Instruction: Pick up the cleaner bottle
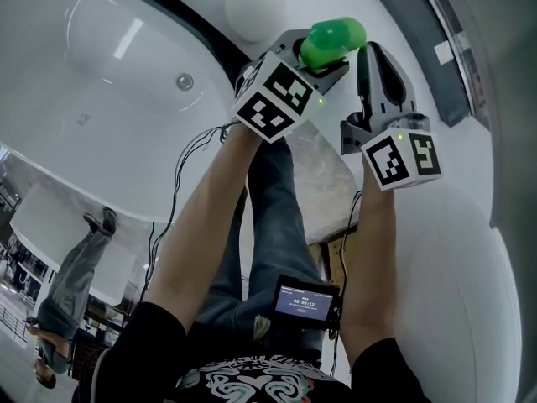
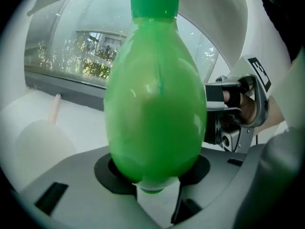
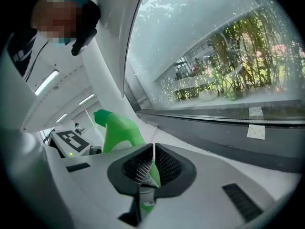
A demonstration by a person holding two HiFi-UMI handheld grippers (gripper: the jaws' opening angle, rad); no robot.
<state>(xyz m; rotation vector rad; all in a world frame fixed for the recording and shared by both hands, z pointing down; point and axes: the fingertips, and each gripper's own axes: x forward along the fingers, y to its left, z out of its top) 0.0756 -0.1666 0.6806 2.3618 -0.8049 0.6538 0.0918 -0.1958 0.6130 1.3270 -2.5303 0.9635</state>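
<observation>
The green cleaner bottle (image 2: 155, 109) fills the middle of the left gripper view, its neck pointing up. My left gripper (image 2: 155, 173) is shut on the bottle's lower body and holds it in the air. In the head view the bottle (image 1: 333, 39) sticks out beyond the left gripper (image 1: 323, 57), above the white ledge. My right gripper (image 1: 375, 57) hangs just right of the bottle. In its own view the right gripper (image 3: 153, 163) has its ribbed pads pressed together with nothing between them, and the bottle (image 3: 121, 132) shows behind them to the left.
A white bathtub (image 1: 126, 74) with a round drain fitting curves along the left. A white rounded object (image 1: 252, 7) stands on the ledge beyond the grippers. A big window with a dark sill (image 3: 224, 128) runs behind. A small screen (image 1: 306, 299) and cables hang at my waist.
</observation>
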